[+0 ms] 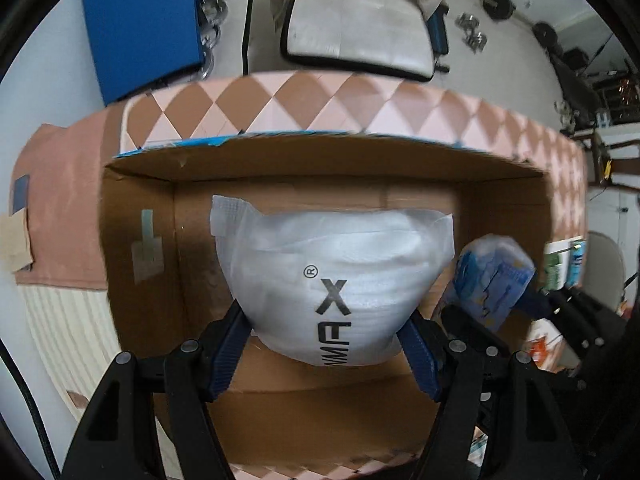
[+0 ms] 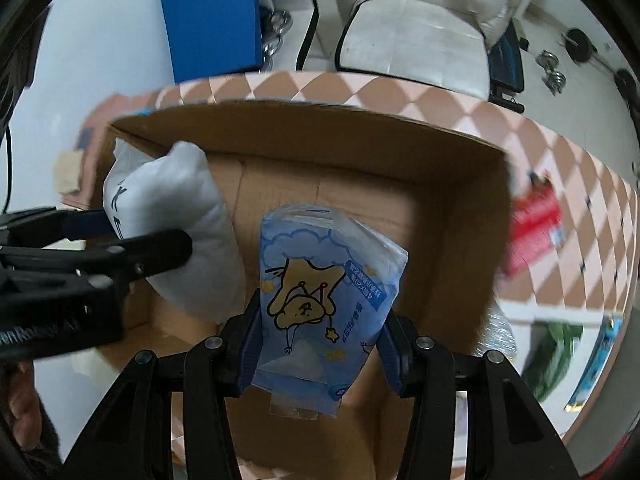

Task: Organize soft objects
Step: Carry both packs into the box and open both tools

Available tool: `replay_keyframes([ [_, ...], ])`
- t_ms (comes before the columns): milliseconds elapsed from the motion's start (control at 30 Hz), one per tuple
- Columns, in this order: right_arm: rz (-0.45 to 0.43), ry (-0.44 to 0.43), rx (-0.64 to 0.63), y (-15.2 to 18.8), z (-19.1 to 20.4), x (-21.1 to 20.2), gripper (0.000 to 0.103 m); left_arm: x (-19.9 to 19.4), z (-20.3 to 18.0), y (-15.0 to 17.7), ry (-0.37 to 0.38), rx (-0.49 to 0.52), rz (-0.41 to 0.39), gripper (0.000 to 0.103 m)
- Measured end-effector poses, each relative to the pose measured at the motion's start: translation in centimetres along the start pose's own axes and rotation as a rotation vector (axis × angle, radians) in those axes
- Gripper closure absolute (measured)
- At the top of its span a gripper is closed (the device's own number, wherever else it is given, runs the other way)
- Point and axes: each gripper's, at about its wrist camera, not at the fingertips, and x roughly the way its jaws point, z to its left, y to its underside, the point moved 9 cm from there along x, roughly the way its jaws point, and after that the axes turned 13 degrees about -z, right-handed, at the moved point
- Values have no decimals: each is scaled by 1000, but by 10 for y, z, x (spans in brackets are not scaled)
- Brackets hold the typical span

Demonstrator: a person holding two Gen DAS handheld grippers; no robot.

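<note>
My left gripper (image 1: 326,332) is shut on a white plastic pack (image 1: 336,276) with black letters and holds it over the open cardboard box (image 1: 140,208). My right gripper (image 2: 318,344) is shut on a blue tissue pack (image 2: 320,300) with a cartoon bear, also held over the box (image 2: 460,220). In the left wrist view the blue pack (image 1: 492,280) shows at the right. In the right wrist view the white pack (image 2: 172,216) and the left gripper (image 2: 132,240) show at the left.
The box sits on a table with a pink diamond-pattern cloth (image 1: 320,100). A red pack (image 2: 536,224) and green and blue packs (image 2: 556,356) lie right of the box. A white chair (image 1: 360,28) and a blue board (image 1: 140,28) stand behind.
</note>
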Motion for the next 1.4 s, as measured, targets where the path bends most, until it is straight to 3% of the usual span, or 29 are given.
replay_keyframes([
  [167, 47, 40, -38, -7, 14, 34, 50, 36, 6, -5, 34, 13, 67, 34],
  [367, 60, 60, -32, -16, 13, 47, 48, 45, 7, -14, 58, 9, 85, 31],
  [400, 57, 64, -31, -17, 13, 45, 45, 44, 7, -14, 63, 3, 92, 31],
  [500, 59, 67, -25, -20, 12, 41, 15, 37, 7, -14, 90, -13, 95, 29],
  [533, 57, 60, -14, -20, 13, 37, 7, 31, 8, -16, 87, -16, 81, 22],
  [567, 54, 54, -9, -22, 14, 33, 7, 26, 10, -17, 74, -14, 63, 16],
  [733, 12, 75, 1, -14, 20, 8, 0, 0, 20, -14, 19, -20, -29, 3],
  [1033, -71, 116, 73, 27, 16, -23, 0, -55, 36, 30, -77, -94, -227, 0],
  [1400, -198, 115, 99, 72, 21, -73, 0, -87, 21, 81, -123, -103, -319, 0],
])
